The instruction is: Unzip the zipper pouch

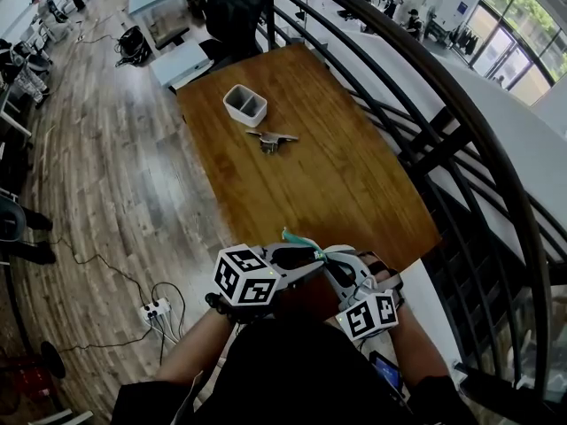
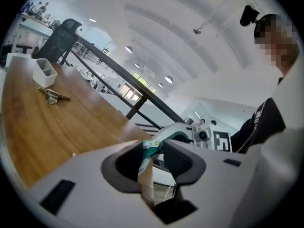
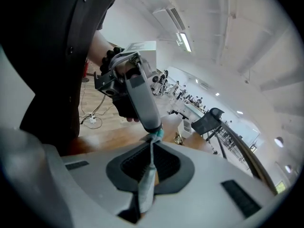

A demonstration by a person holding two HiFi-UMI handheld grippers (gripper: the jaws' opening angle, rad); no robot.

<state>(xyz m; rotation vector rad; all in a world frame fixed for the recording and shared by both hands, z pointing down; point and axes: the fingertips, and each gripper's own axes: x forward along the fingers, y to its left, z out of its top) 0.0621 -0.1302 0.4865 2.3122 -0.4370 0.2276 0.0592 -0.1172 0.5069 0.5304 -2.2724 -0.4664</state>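
Zipper pouch (image 3: 147, 184) hangs close to the person's body, above the near edge of the wooden table (image 1: 337, 175), stretched between the two grippers. The right gripper (image 3: 151, 144) has its jaws clamped flat on a thin grey edge of the fabric, which runs up between the pads to a teal zipper end (image 3: 156, 133). The left gripper (image 2: 152, 148) meets it tip to tip from the other side, its pads pinching that teal end, with a tan strip of the pouch trailing down between them. In the head view both marker cubes and the person's dark sleeves cover most of the pouch, so only the teal tip shows.

Farther out on the table lies a small metal tool (image 1: 271, 139), and just beyond it stands a white two-compartment holder (image 1: 245, 104). A black railing (image 1: 461, 131) curves along the table's right side. A power strip (image 1: 155, 309) lies on the wood floor to the left, and a dark office chair (image 1: 237, 7) stands past the far end.
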